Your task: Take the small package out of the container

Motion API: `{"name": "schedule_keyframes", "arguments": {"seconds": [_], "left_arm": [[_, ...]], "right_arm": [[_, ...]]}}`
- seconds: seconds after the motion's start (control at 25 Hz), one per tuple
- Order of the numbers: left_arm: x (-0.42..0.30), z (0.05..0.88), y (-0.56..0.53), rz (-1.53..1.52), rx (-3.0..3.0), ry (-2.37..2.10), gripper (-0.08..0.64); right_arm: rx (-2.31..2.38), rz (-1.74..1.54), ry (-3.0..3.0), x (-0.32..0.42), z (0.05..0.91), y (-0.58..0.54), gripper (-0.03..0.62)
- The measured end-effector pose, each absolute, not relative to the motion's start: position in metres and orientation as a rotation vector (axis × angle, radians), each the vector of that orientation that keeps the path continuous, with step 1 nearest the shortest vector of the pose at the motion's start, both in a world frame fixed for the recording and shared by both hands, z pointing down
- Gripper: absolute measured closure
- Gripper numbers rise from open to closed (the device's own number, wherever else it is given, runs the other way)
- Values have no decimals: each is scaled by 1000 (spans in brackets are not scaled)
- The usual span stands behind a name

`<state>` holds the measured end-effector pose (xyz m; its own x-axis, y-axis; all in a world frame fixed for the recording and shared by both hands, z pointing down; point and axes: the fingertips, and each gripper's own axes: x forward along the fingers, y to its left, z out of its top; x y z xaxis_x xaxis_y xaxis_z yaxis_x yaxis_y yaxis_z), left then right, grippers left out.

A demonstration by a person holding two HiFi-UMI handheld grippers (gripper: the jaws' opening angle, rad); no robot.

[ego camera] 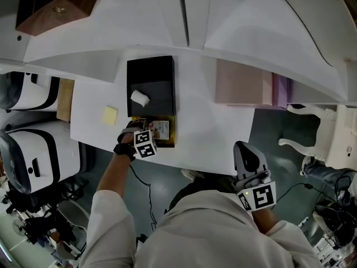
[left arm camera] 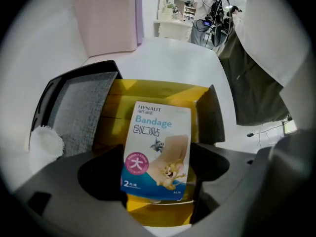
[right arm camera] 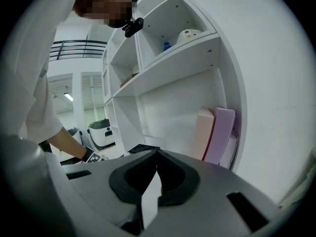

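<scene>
We find the left gripper [left arm camera: 157, 184] closed on the lower part of the small package [left arm camera: 157, 147]. The package stands in the yellow container [left arm camera: 148, 90] and is apparently not yet clear of it. The right gripper [right arm camera: 156, 157] is closed, empty and well apart. We advise a straight lift with a firm grip, avoiding the flaps.

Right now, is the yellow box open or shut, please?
Open: the yellow box has spread flaps; the bandage package sits at its mouth, between the jaws of the left gripper.
</scene>
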<state>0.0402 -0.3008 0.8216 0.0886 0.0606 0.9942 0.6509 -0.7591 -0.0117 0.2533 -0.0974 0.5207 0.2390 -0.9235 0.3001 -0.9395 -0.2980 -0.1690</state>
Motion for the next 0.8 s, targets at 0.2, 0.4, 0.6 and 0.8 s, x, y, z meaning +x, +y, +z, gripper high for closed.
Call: {"name": "schedule_keyframes", "arguments": {"seconds": [0.2,0.4,0.6,0.8], "left_arm": [[39,819,-302,-1721,-1926,-652,150],[40,799,-306,-1736,-2055,-524,152],[37,766,-305,-1706,-2267,-299,152],[36,720,-306,-1624,-2483,-19,152]], "right_arm": [[2428,534,-1848,253,520,-97,568],[2419,515,-1869,250,514,-96,568],[2400,470,-1913,236,502,-93,568],[2356,398,-1993,216,485,-102,568]]}}
